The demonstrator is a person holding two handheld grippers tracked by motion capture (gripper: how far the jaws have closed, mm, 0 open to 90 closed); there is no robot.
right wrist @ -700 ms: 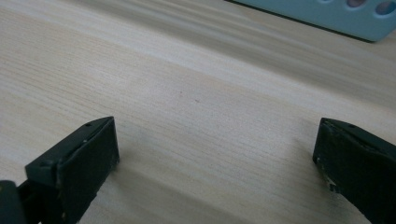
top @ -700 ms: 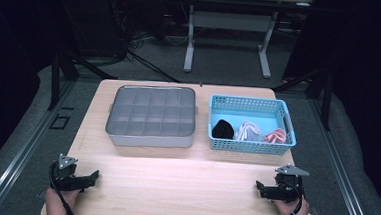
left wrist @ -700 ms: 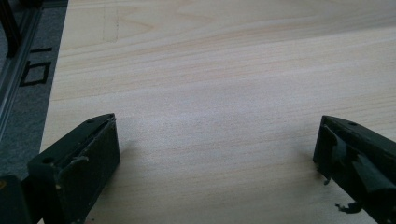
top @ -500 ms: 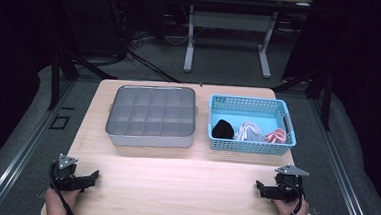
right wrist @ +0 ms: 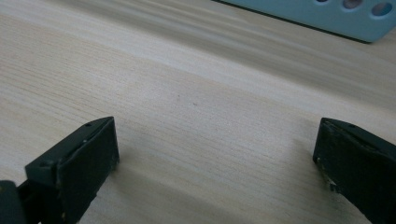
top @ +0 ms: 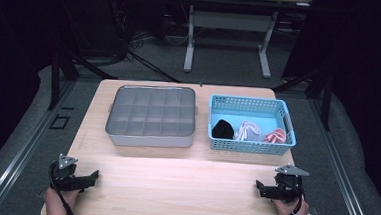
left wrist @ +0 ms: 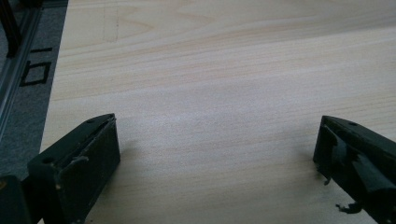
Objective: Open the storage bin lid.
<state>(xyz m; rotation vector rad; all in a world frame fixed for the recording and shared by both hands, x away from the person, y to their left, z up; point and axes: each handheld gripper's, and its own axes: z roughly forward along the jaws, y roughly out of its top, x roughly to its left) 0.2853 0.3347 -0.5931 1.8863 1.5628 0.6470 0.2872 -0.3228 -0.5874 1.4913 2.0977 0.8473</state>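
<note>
A grey compartment tray (top: 114, 133) lies at the back left of the wooden table (top: 183, 187), its cells looking bare. Beside it on the right stands a blue plastic basket (top: 250, 146) holding a black bundle (top: 222, 129), a white one (top: 248, 130) and a pink-and-white one (top: 276, 137). My left gripper (top: 93, 175) rests near the front left corner, open, with bare wood between its jaws (left wrist: 217, 144). At the front right, my right gripper (top: 258, 188) also stands open over bare wood (right wrist: 215, 140). The basket's lower wall (right wrist: 327, 16) shows in the right gripper view.
A hand holds each gripper at the table's front edge. Dark floor with rails surrounds the table, and a white table frame (top: 227, 39) stands behind. Bare wood stretches between the two grippers and in front of the tray and basket.
</note>
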